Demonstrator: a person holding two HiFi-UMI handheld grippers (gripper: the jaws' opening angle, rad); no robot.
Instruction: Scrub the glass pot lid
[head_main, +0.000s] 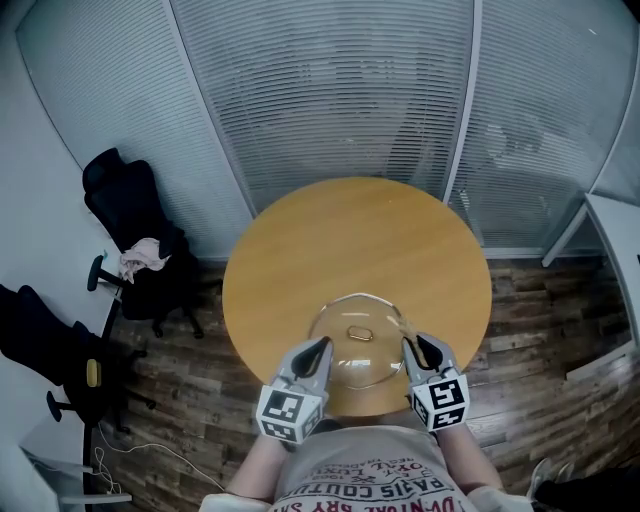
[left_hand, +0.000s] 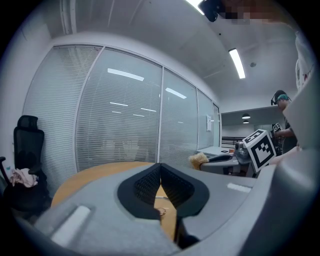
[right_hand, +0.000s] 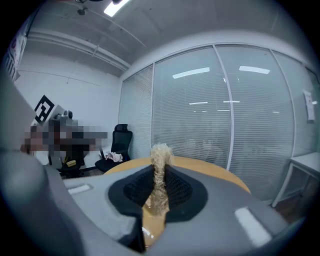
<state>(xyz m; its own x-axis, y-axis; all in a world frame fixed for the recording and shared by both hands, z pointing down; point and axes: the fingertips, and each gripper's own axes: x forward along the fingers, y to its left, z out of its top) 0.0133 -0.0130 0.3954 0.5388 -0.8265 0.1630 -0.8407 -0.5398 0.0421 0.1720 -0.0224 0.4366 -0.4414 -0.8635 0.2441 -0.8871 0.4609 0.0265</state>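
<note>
A clear glass pot lid (head_main: 345, 362) with a small metal handle (head_main: 358, 332) lies flat near the front edge of the round wooden table (head_main: 330, 240). My left gripper (head_main: 320, 348) is shut with nothing visible between its pads, and its tips are at the lid's left rim. In the left gripper view, the handle (left_hand: 161, 211) shows through the gap below the closed jaws of my left gripper (left_hand: 160, 170). At the lid's right rim, my right gripper (head_main: 411, 347) is shut on a tan fibrous scrubber (right_hand: 160, 157) that sticks up past its tips (right_hand: 160, 174). The same scrubber (left_hand: 198, 159) also shows in the left gripper view.
Glass partition walls with blinds (head_main: 330, 90) curve behind the table. Two black office chairs (head_main: 130, 225) (head_main: 60, 360) stand on the wooden floor at the left, one with a pink cloth (head_main: 140, 258) on it. A white desk (head_main: 615, 235) sits at the right edge.
</note>
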